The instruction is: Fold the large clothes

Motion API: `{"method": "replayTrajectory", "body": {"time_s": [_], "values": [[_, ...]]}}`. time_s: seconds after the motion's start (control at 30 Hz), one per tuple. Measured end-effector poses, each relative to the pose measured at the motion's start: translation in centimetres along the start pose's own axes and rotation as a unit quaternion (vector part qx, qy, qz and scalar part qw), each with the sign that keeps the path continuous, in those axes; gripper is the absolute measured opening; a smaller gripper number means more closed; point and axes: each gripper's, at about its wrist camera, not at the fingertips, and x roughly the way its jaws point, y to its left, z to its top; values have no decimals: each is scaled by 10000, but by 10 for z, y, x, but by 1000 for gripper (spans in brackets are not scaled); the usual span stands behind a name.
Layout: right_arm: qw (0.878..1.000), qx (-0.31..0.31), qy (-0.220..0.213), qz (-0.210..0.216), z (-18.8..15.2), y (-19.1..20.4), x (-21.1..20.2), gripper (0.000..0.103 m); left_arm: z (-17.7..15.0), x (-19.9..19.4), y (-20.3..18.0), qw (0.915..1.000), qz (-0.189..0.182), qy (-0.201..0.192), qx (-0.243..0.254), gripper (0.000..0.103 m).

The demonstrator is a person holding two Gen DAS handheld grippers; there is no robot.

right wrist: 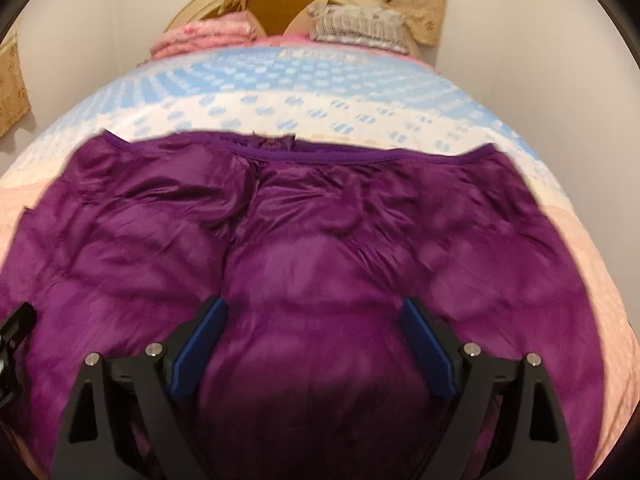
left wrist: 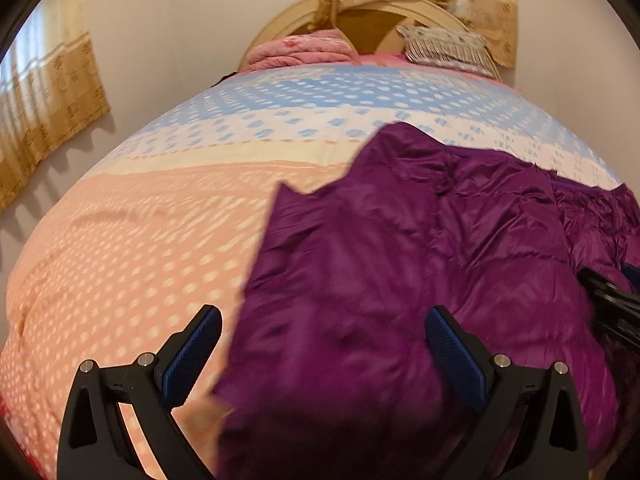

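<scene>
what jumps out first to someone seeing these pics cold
A shiny purple jacket sprawls across the near half of the bed. Under it, the bedspread runs from peach to blue dots. At the far end, a folded pink blanket and a patterned pillow sit against the headboard.

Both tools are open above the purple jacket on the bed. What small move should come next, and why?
Probably lower the left tool onto the jacket edge by the pink quilt and close on it. Both tools stand open with nothing gripped, the right tool sits over the middle, and the jacket lies spread, not yet folded.
</scene>
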Motion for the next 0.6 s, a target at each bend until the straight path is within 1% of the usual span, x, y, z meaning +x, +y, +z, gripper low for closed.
{"method": "replayTrajectory", "body": {"time_s": [0.07, 0.13, 0.17, 0.23, 0.27, 0.3, 0.37, 0.4, 0.43, 0.47, 0.5, 0.53, 0.57, 0.6], "values": [[9999, 56, -116, 56, -15, 3, -18, 90, -11, -10, 19, 9998, 111, -77, -176, 102], [10000, 24, -93, 2, -32, 6, -23, 91, -20, -9, 31, 9991, 196, -5, -363, 102], [10000, -58, -74, -29, -40, 11, -20, 91, -25, -4, 37, 9985, 129, 109, -516, 102], [9993, -276, -142, -209, -50, 20, -11, 93, -33, 6, 42, 9954, -212, 386, -854, 102], [9992, -299, -140, -243, -51, 21, -9, 93, -34, 8, 42, 9941, -325, 434, -938, 102], [9992, -293, -123, -254, -50, 21, -8, 93, -36, 8, 41, 9935, -390, 431, -976, 102], [9994, -274, -59, -217, -48, 20, -4, 94, -37, 4, 38, 9945, -336, 330, -938, 100], [9995, -251, -46, -190, -48, 18, -3, 94, -38, 4, 37, 9940, -432, 332, -953, 96], [9995, -251, -44, -186, -48, 17, -3, 94, -38, 2, 37, 9932, -543, 324, -980, 87], [9994, -261, -45, -205, -49, 17, -2, 94, -41, -1, 35, 9927, -623, 306, -984, 74], [9993, -276, -47, -233, -49, 18, -2, 94, -42, -4, 32, 9919, -775, 316, -954, 67], [9993, -275, -42, -241, -49, 18, -3, 94, -42, -6, 26, 9921, -808, 310, -903, 61], [9995, -249, -20, -218, -49, 17, -5, 94, -42, -8, 21, 9935, -763, 269, -805, 55], [9996, -224, 0, -183, -51, 17, -11, 92, -41, -11, 19, 9944, -739, 229, -719, 52]]}}
